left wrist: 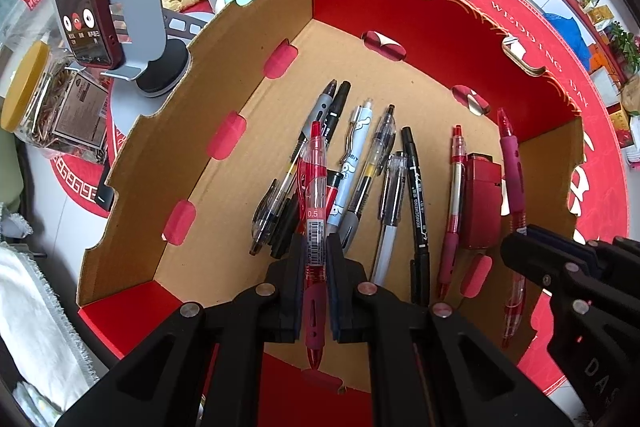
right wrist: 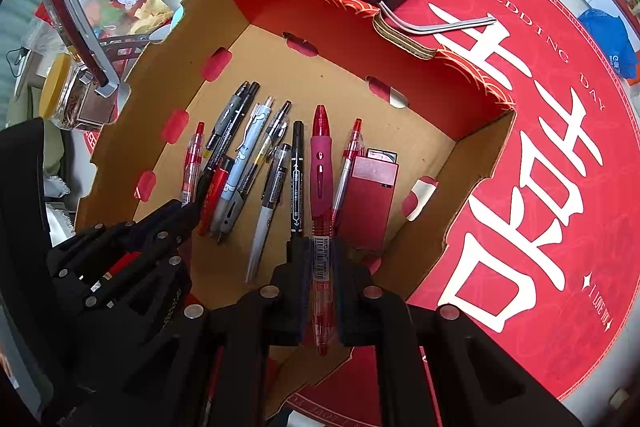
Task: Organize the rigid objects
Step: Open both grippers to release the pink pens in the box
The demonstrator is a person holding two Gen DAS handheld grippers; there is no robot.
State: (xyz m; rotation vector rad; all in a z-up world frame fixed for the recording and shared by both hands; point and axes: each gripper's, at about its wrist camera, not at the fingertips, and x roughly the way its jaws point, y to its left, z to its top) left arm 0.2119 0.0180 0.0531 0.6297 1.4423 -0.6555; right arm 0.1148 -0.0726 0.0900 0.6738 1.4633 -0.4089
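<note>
A: Both grippers point down into the cardboard tray (left wrist: 132,187). The left gripper (left wrist: 316,251) is clamped on a clear red gel pen (left wrist: 314,187), pads pressing the barrel at its barcode label.

B: And the right gripper (right wrist: 320,255)?

A: Same arrangement. Its fingers are pinched on a pen with a magenta rubber grip (right wrist: 321,163), again at the label, below the grip sleeve. Holding mid-barrel likely keeps each pen from swinging.

B: Where do the pens sit relative to the rest?

A: Each is held lengthwise over the row of pens lying on the tray floor, parallel to them. The left one hangs above the crowded, overlapping cluster; the right one between a black marker (right wrist: 296,179) and a slim red pen (right wrist: 347,163) beside a small red box (right wrist: 370,199).

B: Are they resting on the floor or lifted?

A: Cannot tell from either view.

B: Why parallel?

A: My guess: the row all points one way, so matching that heading lets each pen drop into line.
</note>
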